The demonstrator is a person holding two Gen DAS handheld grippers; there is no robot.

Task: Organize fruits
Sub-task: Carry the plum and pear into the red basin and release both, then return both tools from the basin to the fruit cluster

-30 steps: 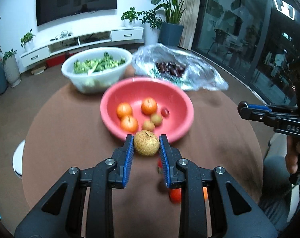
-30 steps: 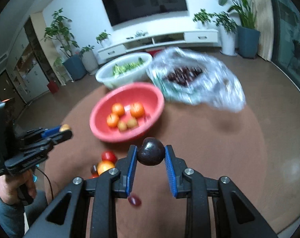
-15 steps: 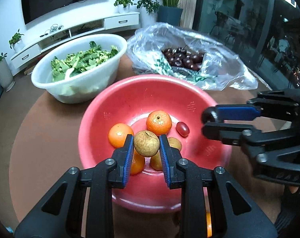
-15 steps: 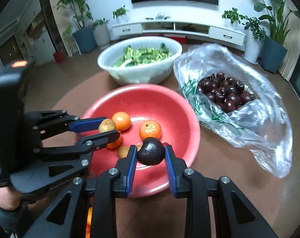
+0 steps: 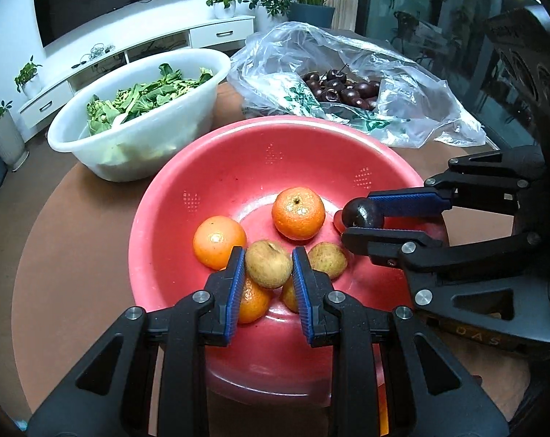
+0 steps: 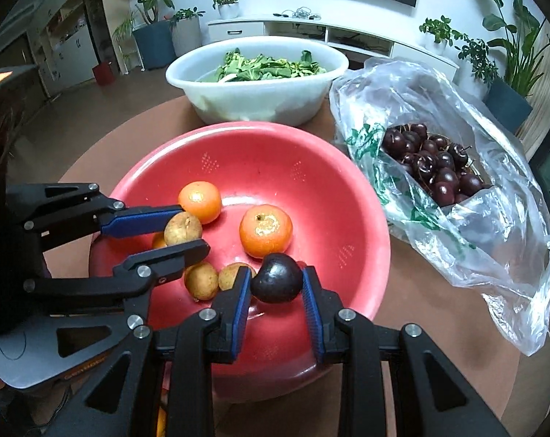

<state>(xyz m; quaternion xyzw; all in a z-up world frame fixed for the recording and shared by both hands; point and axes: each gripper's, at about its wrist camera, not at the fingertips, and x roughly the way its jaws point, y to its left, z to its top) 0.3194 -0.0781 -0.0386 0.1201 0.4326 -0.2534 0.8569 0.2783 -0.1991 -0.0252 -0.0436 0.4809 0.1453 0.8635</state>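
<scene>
Two fingers sets over red basin (image 5: pixel 158 211) – left (image 5: pixel 268 264) clamps tan fruit (image 5: pixel 268 268), right (image 6: pixel 276 284) clamps dark plum (image 6: pixel 276 283)

Red bowl (image 6: pixel 351 196) as landmark. Its far inner floor and right wall bare, open from above. Oranges (image 6: pixel 265 231) and small brown fruits (image 6: pixel 201 281) crowd the near-left floor. White basin (image 6: pixel 256 83) touches the far rim. Cherry bag (image 6: pixel 438 167) crowds the right rim. Bare brown table (image 5: pixel 74 247) left of bowl.
</scene>
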